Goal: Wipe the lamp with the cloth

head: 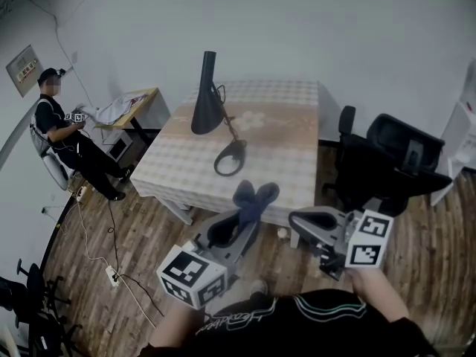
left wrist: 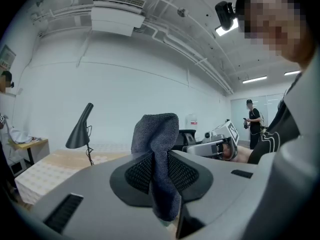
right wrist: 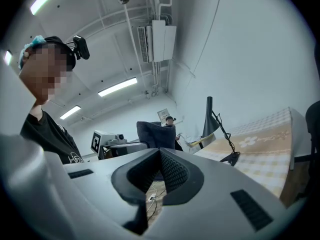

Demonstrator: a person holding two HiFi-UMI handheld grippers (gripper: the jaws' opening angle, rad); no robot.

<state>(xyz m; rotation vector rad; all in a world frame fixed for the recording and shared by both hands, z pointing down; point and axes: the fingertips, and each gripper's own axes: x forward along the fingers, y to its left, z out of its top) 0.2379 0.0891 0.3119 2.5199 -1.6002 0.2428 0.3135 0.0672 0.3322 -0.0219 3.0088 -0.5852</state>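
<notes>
Approach step, with wiping not yet begun. Nearest the wearer, the left gripper [left wrist: 160, 160] is clamping the dark cloth [left wrist: 157, 134] between closed jaws, its fold standing above the pads. The right gripper [right wrist: 159, 156] is idling beside it, jaws pressed together on nothing. Both are hovering short of the table [head: 286, 136], well apart from the lamp [head: 206, 99], which is standing upright on it. The next move is likely calling for a forward reach, laying cloth against the lamp's shade. The wall sign [head: 24, 69] far left of the lamp is showing print too small to read.
</notes>
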